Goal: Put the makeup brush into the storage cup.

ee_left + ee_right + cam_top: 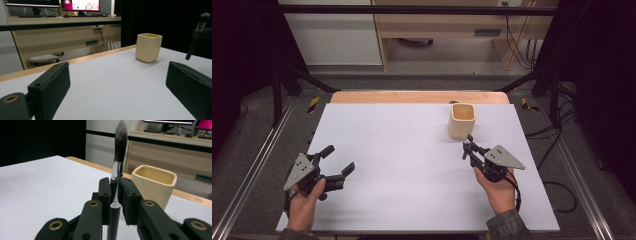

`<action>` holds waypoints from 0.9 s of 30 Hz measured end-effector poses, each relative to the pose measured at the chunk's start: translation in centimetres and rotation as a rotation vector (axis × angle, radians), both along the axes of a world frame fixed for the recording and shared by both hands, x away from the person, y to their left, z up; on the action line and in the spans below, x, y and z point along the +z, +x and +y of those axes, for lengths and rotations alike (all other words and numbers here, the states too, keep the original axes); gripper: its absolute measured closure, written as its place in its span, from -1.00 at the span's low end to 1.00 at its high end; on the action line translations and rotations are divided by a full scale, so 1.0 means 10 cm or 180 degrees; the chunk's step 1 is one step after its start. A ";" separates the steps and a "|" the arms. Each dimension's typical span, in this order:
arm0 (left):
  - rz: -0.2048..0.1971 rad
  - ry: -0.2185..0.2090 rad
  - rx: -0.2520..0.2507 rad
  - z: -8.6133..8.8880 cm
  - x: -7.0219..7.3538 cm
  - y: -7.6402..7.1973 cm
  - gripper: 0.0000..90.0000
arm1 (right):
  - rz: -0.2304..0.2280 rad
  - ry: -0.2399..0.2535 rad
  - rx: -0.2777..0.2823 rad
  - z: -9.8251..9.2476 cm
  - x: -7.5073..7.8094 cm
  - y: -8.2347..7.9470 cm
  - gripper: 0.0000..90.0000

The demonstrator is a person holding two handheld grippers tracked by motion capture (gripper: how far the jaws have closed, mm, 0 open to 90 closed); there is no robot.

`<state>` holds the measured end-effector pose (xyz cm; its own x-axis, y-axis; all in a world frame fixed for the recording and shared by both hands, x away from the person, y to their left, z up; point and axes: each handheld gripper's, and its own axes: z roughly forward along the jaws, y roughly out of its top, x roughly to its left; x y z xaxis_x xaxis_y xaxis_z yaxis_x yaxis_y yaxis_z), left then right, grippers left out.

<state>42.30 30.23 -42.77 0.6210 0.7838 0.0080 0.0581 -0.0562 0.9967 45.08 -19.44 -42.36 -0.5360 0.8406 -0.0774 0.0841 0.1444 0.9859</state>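
**Right gripper clamps makeup brush beside cup; left gripper open and empty**

Right gripper [468, 148] sits at the right side of the white table [402, 150], jaws pressed together on a makeup brush [118, 167]. Brush stands upright between the pads in the right gripper view: dark bristle head on top, silver ferrule at pad level, black handle running down below the jaws. In the high view the brush is tiny, just a dark tip poking up above the jaws.

Beige cup [461, 120], square-ish with rounded corners, stands upright on the table toward the far right edge. It is near the right gripper, just beyond it, not touching. Cup interior looks empty in the right gripper view [153, 185].

Left gripper [338, 160] is at the near left of the table, held in the left hand [304, 202]. Jaws wide apart, nothing between them, only bare table surface. Left gripper view looks across the table at the cup [148, 47], well apart from it; brush tip [203, 18] shows at the right edge.
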 end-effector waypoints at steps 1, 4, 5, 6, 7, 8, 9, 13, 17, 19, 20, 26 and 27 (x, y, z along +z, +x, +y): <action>-0.0005 -0.0003 0.0001 0.01 0.00 0.00 -0.88 | 0.0000 0.0004 -0.0014 -0.01 0.00 0.00 0.75; -0.0011 -0.0012 0.0002 0.03 0.00 -0.01 -0.88 | -0.0003 -0.0004 -0.0044 -0.03 -0.01 0.01 0.75; -0.0005 -0.0020 0.0008 0.04 0.00 -0.01 -0.88 | 0.0004 0.0000 -0.0047 -0.04 -0.01 0.01 0.75; 0.0001 -0.0028 0.0010 0.04 0.00 -0.01 -0.88 | 0.0006 0.0000 -0.0052 -0.05 -0.01 0.02 0.75; 0.0001 -0.0033 0.0011 0.05 0.00 0.00 -0.88 | 0.0000 -0.0001 -0.0056 -0.05 -0.01 0.02 0.75; -0.0002 -0.0032 0.0010 0.05 0.00 0.00 -0.88 | 0.0004 0.0002 -0.0058 -0.05 -0.01 0.02 0.75; -0.0006 -0.0033 0.0003 0.05 0.00 -0.01 -0.88 | 0.0004 0.0001 -0.0052 -0.06 -0.01 0.03 0.75; -0.0008 -0.0030 -0.0012 0.04 0.00 -0.01 -0.88 | 0.0009 0.0016 -0.0062 -0.08 -0.01 0.03 0.75; -0.0010 -0.0020 -0.0031 0.02 0.00 -0.01 -0.88 | 0.0024 0.0041 -0.0067 -0.11 -0.01 0.04 0.75; -0.0010 -0.0025 -0.0031 0.02 0.00 -0.01 -0.88 | 0.0028 0.0052 -0.0070 -0.11 -0.01 0.04 0.75; -0.0011 -0.0027 -0.0033 0.02 0.00 -0.02 -0.88 | 0.0025 0.0054 -0.0073 -0.11 -0.01 0.04 0.75; -0.0018 -0.0030 -0.0060 0.01 0.01 -0.02 -0.88 | 0.0023 0.0064 -0.0046 -0.12 0.00 0.06 0.75; -0.0017 -0.0029 -0.0067 0.01 0.01 -0.02 -0.88 | 0.0029 0.0071 -0.0045 -0.13 0.00 0.06 0.75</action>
<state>42.08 30.33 -42.70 0.6373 0.7706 0.0043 0.0517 -0.0484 0.9975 45.71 -20.70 -42.39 -0.5246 0.8496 -0.0537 0.0951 0.1212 0.9881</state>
